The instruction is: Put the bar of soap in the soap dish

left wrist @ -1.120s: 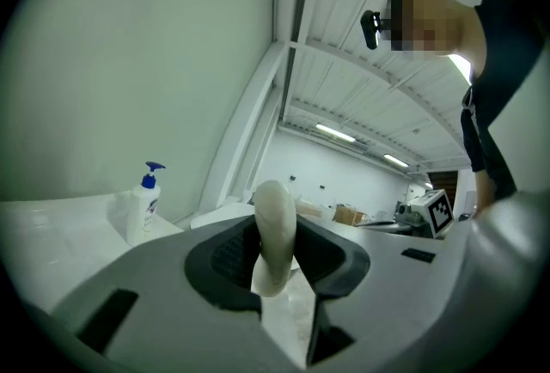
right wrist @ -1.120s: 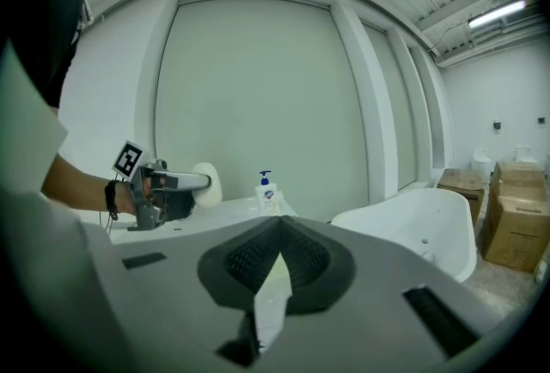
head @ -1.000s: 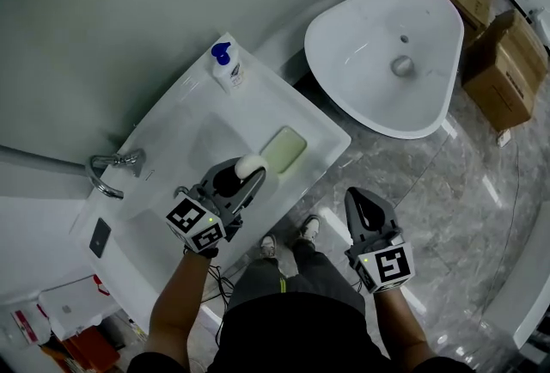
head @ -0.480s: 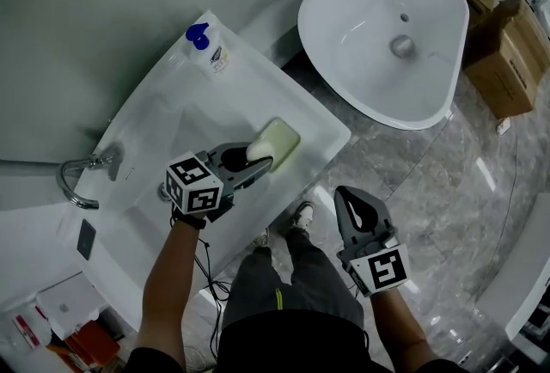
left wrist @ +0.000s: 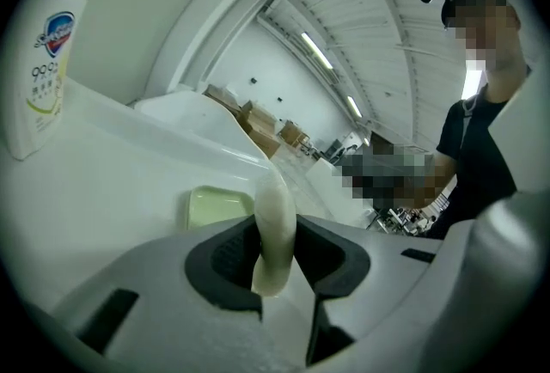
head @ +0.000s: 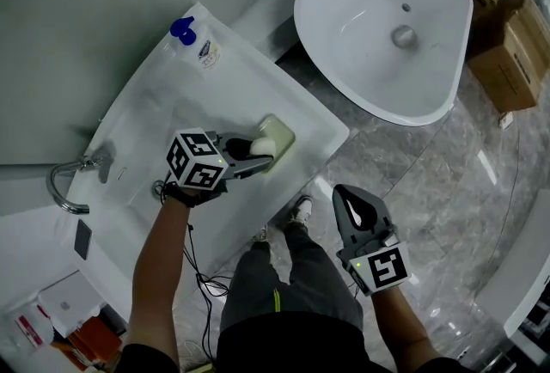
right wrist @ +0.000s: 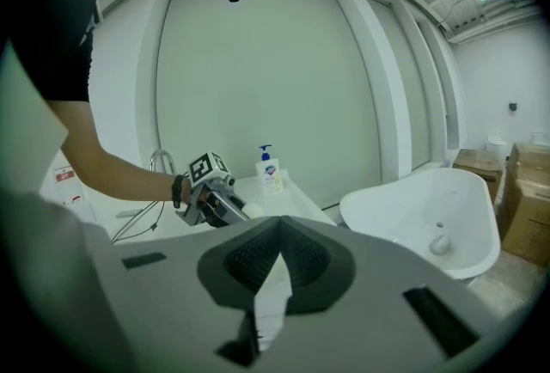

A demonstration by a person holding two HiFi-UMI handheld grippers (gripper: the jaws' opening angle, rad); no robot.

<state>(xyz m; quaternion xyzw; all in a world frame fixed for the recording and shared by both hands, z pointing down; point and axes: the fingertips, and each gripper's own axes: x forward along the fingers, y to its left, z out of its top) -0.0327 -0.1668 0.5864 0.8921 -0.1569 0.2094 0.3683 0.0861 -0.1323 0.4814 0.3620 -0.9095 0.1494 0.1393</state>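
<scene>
**Occlusions and crops**

In head view, the near end of the soap dish (head: 280, 132) is covered by the left gripper (head: 268, 150) and the soap bar (head: 260, 145), so contact between them cannot be told. In left gripper view, the bottle (left wrist: 41, 62) pump is cropped at the top. 2 cardboard boxes (head: 509, 62) are cut by the right edge.

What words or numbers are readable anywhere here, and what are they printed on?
"99.9": on the label of the pump soap bottle, as seen in the left gripper view.
The shield logo above that number and the small lines below it are too blurred to read.
Marker cubes: black-and-white square patterns only, no words.
Cardboard boxes: no readable print.
Red-and-white packs: too small to read.
</scene>
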